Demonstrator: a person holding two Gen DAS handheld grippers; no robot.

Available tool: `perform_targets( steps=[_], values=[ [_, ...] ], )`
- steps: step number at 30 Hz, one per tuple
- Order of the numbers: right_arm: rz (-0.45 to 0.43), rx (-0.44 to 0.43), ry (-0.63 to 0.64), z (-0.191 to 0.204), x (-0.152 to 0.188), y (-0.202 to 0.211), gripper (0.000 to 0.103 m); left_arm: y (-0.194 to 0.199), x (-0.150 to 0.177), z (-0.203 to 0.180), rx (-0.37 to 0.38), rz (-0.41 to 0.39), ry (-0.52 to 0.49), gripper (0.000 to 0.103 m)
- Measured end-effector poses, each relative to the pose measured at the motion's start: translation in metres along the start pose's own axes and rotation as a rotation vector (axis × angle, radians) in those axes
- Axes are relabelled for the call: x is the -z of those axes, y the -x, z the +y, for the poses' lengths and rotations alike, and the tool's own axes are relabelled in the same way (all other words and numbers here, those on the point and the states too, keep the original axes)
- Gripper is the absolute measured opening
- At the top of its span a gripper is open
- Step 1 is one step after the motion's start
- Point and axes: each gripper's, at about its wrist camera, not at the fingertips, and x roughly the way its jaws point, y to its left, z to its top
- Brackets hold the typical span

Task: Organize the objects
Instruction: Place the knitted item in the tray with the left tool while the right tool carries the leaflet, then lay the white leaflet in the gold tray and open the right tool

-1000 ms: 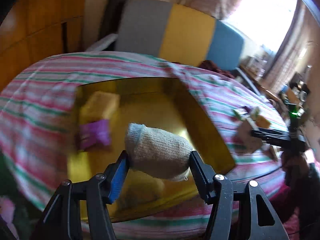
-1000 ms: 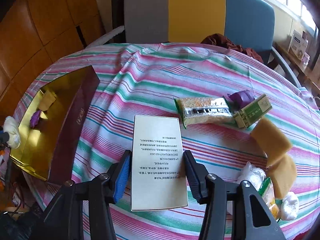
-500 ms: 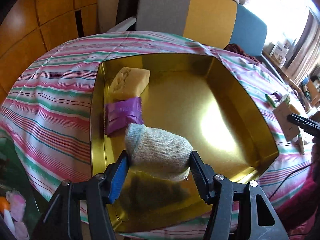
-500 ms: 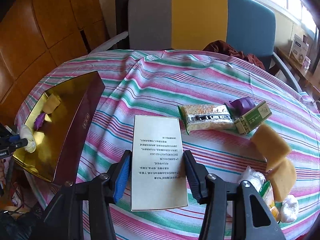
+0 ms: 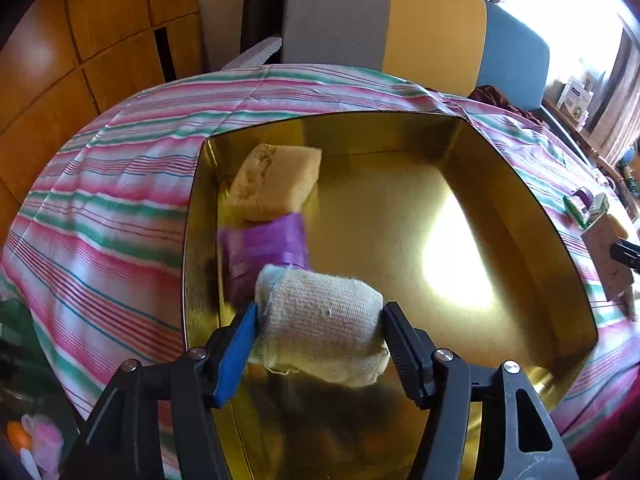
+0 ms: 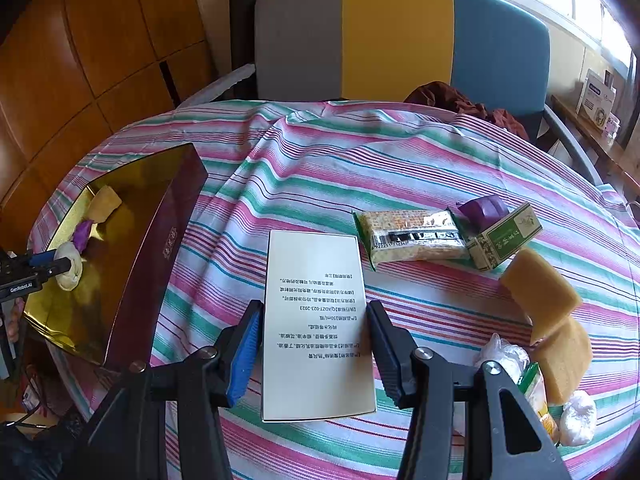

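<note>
My left gripper (image 5: 320, 312) reaches down into the open gold box (image 5: 192, 240) with a rolled grey sock (image 5: 320, 332) between its jaws. The jaws are opening, and both pads still touch the roll's sides. The sock hangs low over the box floor, just in front of a purple packet (image 5: 264, 248) and a yellow sponge (image 5: 276, 184) that lie along the left wall. In the right wrist view the same sock (image 6: 71, 268) shows at the box's left end. My right gripper (image 6: 314, 312) is shut on a flat white box (image 6: 316, 320) with printed text, held over the striped tablecloth (image 6: 320, 168).
To the right on the cloth lie a cracker pack (image 6: 412, 236), a green carton (image 6: 504, 236), a purple item (image 6: 484, 206), two yellow sponges (image 6: 540, 292) and clear plastic bags (image 6: 500, 356). A grey, yellow and blue chair (image 6: 400, 36) stands behind the table.
My left gripper has dropped lower and closer into the gold box with the sock, and its jaws have parted slightly. The right gripper and its white box have stayed where they were.
</note>
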Motion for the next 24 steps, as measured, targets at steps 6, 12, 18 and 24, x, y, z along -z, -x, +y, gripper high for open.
perform_targets(
  steps=[6, 12, 18, 24],
  values=[
    [-0.005, 0.0, -0.006, -0.001, -0.001, 0.001, 0.052, -0.001, -0.001, -0.001, -0.017, -0.013, -0.011, 0.068],
    [-0.02, -0.002, -0.014, -0.001, -0.002, 0.004, 0.052, 0.023, 0.008, 0.003, -0.005, -0.061, -0.004, 0.081],
    [-0.094, -0.066, -0.009, 0.02, -0.011, 0.033, 0.052, 0.05, 0.015, 0.022, 0.024, -0.112, 0.072, 0.081],
    [-0.113, -0.202, 0.216, 0.107, -0.024, 0.044, 0.052, 0.066, 0.017, 0.047, 0.039, -0.156, 0.167, 0.081]
  ],
)
